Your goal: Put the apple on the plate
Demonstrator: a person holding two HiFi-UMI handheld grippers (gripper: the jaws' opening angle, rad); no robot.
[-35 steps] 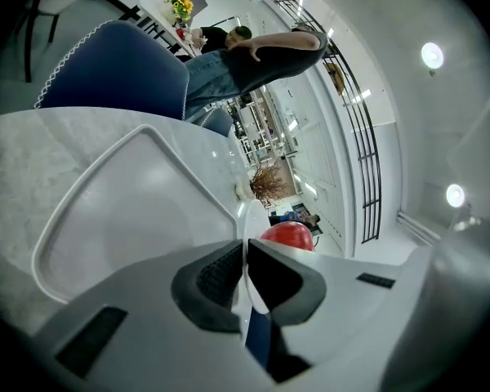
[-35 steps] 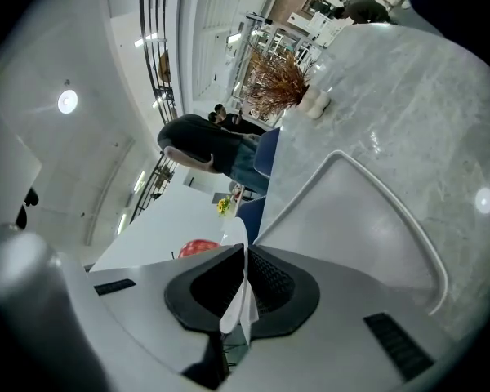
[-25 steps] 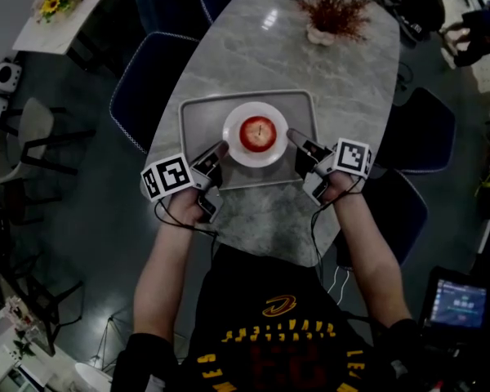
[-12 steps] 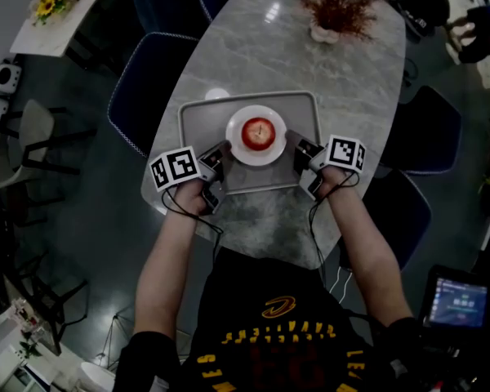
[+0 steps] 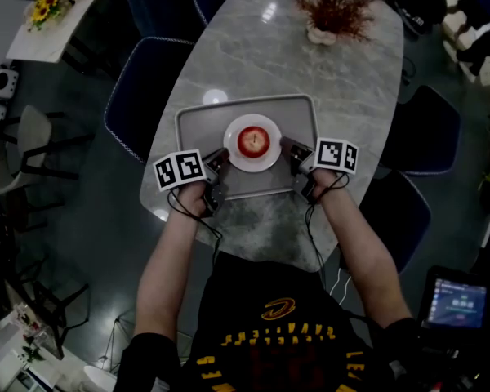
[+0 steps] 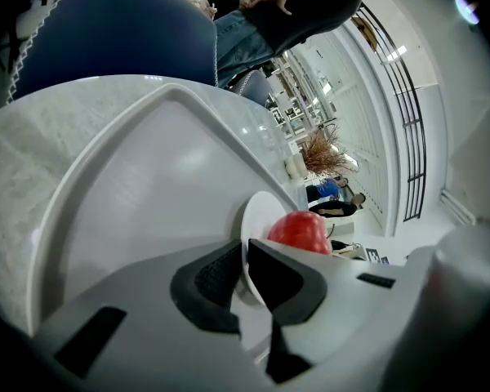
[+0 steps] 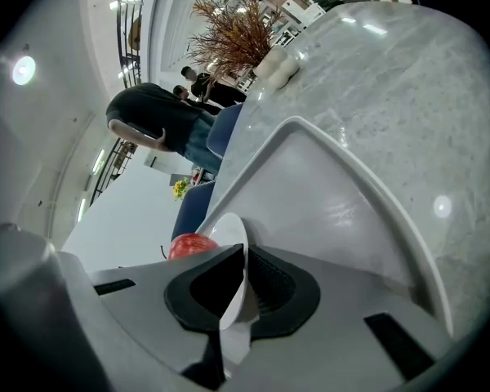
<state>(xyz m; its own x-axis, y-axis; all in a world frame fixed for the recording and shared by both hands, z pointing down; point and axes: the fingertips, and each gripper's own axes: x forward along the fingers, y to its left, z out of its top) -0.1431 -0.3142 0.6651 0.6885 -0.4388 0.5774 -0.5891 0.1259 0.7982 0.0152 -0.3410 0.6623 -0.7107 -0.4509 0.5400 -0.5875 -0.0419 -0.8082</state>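
Observation:
A red apple [image 5: 254, 140] rests on a small white plate [image 5: 236, 154] over the grey tray [image 5: 189, 118] on the marble table. My left gripper [image 5: 220, 162] is shut on the plate's left rim, and my right gripper [image 5: 290, 151] is shut on its right rim. In the left gripper view the plate rim [image 6: 250, 219] runs between the pads of the left gripper [image 6: 243, 260], with the apple [image 6: 300, 229] just beyond and the tray [image 6: 147, 178] beneath. The right gripper [image 7: 243, 256] pinches the plate [image 7: 233, 235] edge-on beside the apple [image 7: 192, 243], above the tray [image 7: 335, 194]. Whether the plate touches the tray I cannot tell.
A dried red plant in a white pot [image 5: 335, 11] stands at the table's far end. Dark blue chairs flank the table on the left [image 5: 147, 88] and right [image 5: 429, 129]. The table's near edge [image 5: 253, 251] lies just behind my hands.
Both grippers have sunk toward the tray, carrying the plate with the apple down between them. Both grips on the rim are unchanged.

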